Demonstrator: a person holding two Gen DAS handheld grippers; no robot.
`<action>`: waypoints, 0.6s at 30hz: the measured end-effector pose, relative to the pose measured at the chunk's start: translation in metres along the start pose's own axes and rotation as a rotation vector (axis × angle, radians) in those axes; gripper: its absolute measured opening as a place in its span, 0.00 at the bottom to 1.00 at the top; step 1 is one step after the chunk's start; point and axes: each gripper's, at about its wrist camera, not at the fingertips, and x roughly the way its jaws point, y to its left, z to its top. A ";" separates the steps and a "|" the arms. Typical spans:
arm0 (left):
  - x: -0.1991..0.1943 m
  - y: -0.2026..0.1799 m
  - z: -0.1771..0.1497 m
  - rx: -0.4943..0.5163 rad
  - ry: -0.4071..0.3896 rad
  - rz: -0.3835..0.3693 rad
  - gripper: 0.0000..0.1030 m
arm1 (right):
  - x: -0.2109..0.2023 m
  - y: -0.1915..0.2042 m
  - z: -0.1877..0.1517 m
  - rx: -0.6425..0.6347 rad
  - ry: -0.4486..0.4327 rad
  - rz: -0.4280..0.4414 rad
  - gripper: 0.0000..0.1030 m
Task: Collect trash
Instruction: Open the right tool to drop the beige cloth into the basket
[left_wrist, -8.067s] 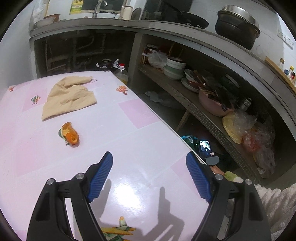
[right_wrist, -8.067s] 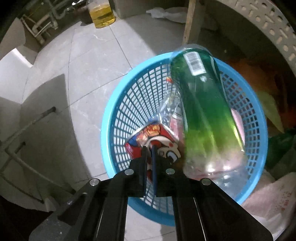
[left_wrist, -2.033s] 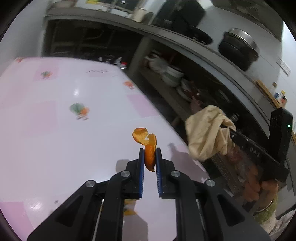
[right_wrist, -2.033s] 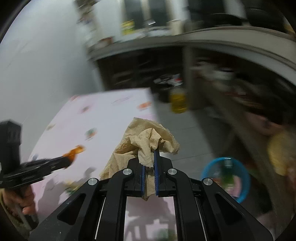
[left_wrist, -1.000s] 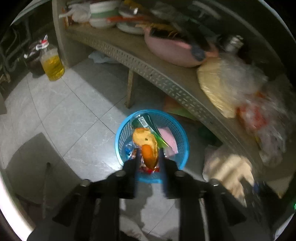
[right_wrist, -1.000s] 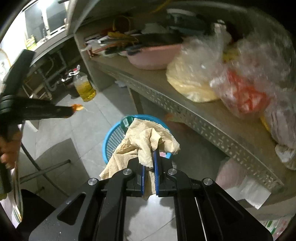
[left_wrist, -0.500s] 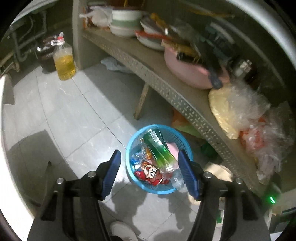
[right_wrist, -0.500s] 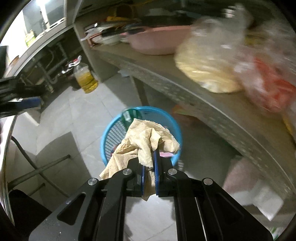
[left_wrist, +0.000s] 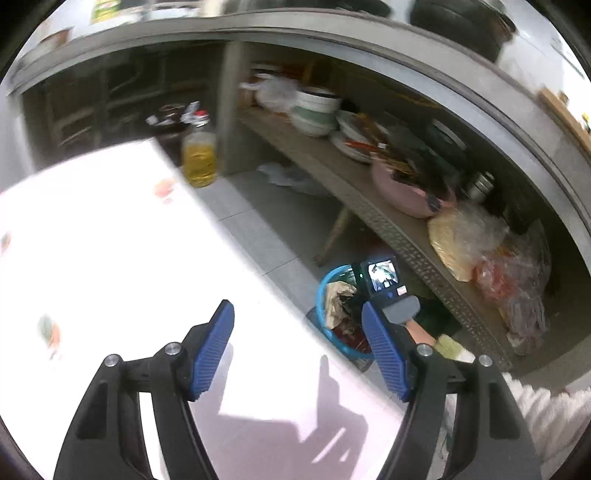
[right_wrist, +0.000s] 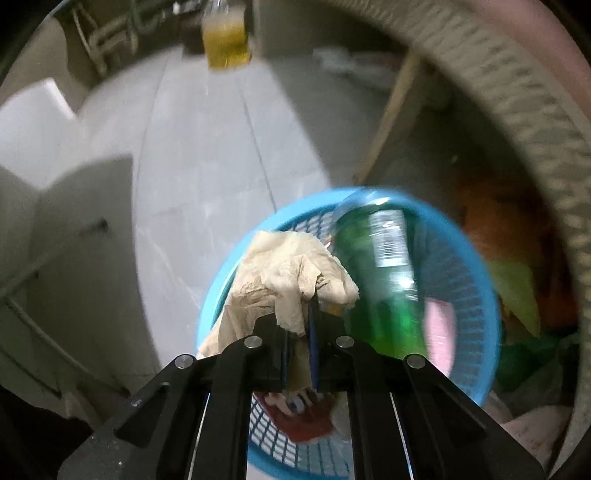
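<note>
Beige cloth (right_wrist: 295, 280) is clenched in my right gripper (right_wrist: 299, 354), low centre of the right view, hanging over the blue basket (right_wrist: 476, 295) where a green bottle (right_wrist: 384, 280) lies. My left gripper (left_wrist: 299, 354) is opening, empty, above the table (left_wrist: 110, 240).

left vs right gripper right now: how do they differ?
The left gripper has its fingers apart and opening with nothing between them; the right gripper is shut on the beige crumpled paper. The left one is above the pink table; the right one is over the blue basket. Both share black frames and blue-padded fingers.
</note>
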 end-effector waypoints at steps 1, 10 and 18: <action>-0.004 0.008 -0.005 -0.022 0.001 0.008 0.67 | 0.009 0.002 0.002 -0.002 0.021 -0.010 0.07; -0.043 0.064 -0.035 -0.150 -0.034 0.035 0.67 | 0.057 0.013 0.018 -0.034 0.127 -0.080 0.09; -0.067 0.083 -0.051 -0.187 -0.075 0.047 0.68 | 0.024 0.016 0.017 -0.044 0.066 -0.100 0.59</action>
